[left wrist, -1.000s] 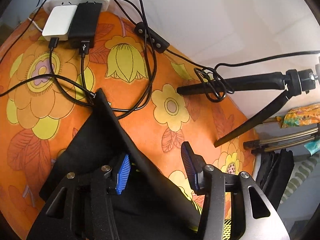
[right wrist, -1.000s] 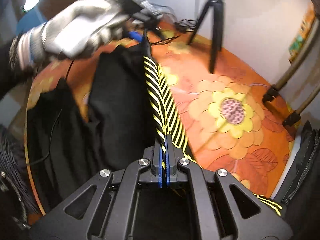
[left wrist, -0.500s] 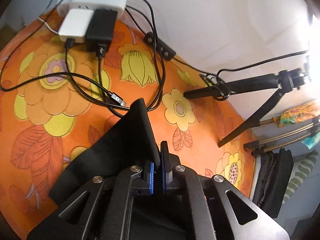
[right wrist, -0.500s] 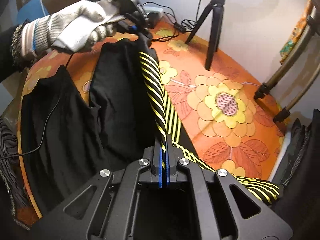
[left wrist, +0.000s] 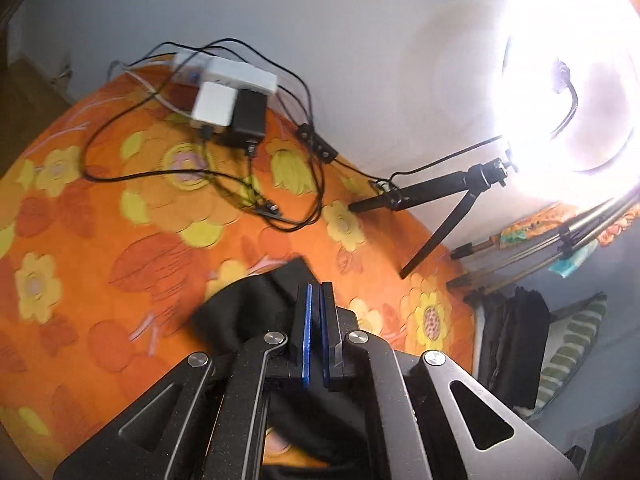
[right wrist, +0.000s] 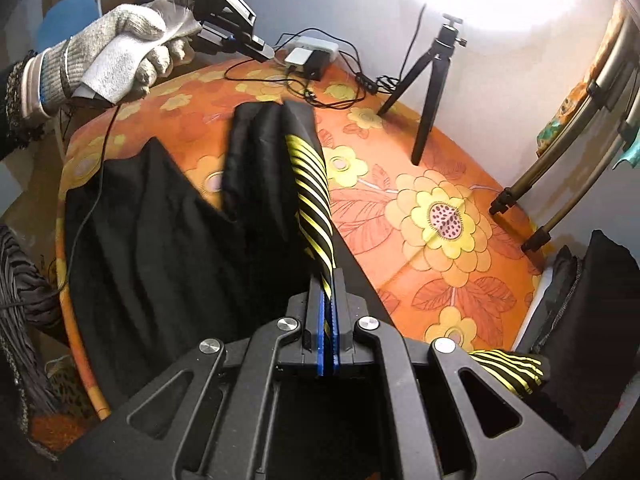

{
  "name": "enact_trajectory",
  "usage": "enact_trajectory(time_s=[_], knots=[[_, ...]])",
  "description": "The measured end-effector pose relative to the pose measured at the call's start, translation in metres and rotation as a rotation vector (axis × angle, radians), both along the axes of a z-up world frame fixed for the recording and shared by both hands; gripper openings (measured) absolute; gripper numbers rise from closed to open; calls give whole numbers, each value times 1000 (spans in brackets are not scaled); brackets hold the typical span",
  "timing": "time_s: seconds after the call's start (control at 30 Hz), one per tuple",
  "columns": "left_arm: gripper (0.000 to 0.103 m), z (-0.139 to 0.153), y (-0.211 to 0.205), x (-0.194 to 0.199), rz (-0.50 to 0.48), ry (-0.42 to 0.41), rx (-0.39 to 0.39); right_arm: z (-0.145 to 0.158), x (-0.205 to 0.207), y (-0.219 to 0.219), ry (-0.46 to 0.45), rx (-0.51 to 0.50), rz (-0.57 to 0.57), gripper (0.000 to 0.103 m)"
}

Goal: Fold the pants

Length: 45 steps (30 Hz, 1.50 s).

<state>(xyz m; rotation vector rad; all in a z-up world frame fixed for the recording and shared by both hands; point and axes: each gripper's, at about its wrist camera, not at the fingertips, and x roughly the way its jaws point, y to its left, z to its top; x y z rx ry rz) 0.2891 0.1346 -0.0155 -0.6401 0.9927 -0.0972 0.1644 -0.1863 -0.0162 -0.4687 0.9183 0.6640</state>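
Note:
Black pants (right wrist: pixel 160 240) with a yellow-and-black striped band (right wrist: pixel 312 184) lie across the orange flowered table (right wrist: pixel 420 168). My right gripper (right wrist: pixel 325 280) is shut on the striped band and holds that edge up off the table. A gloved hand (right wrist: pixel 116 56) holds my left gripper (right wrist: pixel 266 54) in the air above the far end of the pants, apart from the cloth. In the left wrist view the left gripper (left wrist: pixel 316 292) is shut, blue pads together, with no cloth seen between them. A black corner of the pants (left wrist: pixel 248 312) lies on the table (left wrist: pixel 100 220) just under the fingers.
A white power strip with chargers (left wrist: pixel 228 80) and loose cables (left wrist: pixel 280 184) sits at the table's far edge. A small black tripod (left wrist: pixel 440 196) stands at the far right under a glaring ring light (left wrist: pixel 568 80). Dark clothes (right wrist: pixel 592 300) and metal stand legs (right wrist: pixel 560 184) are beyond the right edge.
My left gripper closed on the pants' far corner, then rose and drew back; the corner now lies below it. My right gripper rose, still clamped on the striped band.

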Motion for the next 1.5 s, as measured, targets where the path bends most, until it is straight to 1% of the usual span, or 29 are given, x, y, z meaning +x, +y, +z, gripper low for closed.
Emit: enact_trajectory(time_s=[0.07,0.1,0.17,0.2,0.23,0.27,0.3,0.33,0.43,0.6,0.73,0.9,0.97,1.07,1.1,1.17,1.2,1.23,1.37,1.5], knots=[[2,-2,1,-6,5,8,-42,-1,-7,3,5,-4,-1,3],[2,-6,0,-6,1,25,-64,-3,-12,5,9,-5,-2,3],[5,-12,-6,-9,-13,63,-91,-7,-21,10,18,-5,1,3],[8,-16,-9,-12,-30,79,-106,-8,-25,13,21,-4,5,3],[19,-18,-13,-15,-46,90,-110,-10,-28,15,21,-4,9,3],[25,-21,-19,-15,-59,102,-108,-12,-31,16,19,-4,12,3],[34,-25,-25,-15,-64,109,-108,-14,-33,17,16,-1,11,3],[37,-29,-29,-15,-65,118,-111,-15,-33,18,16,5,4,3],[37,-50,-46,-5,-91,192,-152,-19,-28,15,34,46,-29,3],[37,-72,-67,1,-108,249,-133,-25,-25,10,47,78,-45,3],[37,-80,-72,4,-87,258,-135,-23,-18,-1,56,121,-71,3],[37,-83,-77,15,-69,253,-131,-11,-3,-23,46,173,-128,3],[37,-86,-79,21,-59,256,-135,-7,-4,-28,39,181,-126,3],[37,-90,-79,27,-31,254,-162,-2,-11,-27,33,175,-103,3],[36,-91,-79,29,-25,241,-166,-2,-15,-25,32,168,-90,3],[27,-89,-83,31,-28,200,-156,-3,-22,-22,29,158,-69,3],[2,-89,-84,32,-39,195,-147,-3,-25,-20,25,154,-60,3],[0,-90,-86,33,-43,196,-138,-4,-28,-19,21,150,-55,3],[0,-88,-88,29,-34,160,-130,-4,-34,-18,10,148,-53,3],[0,-76,-80,18,-12,102,-136,-2,-40,-16,-9,131,-54,3]])
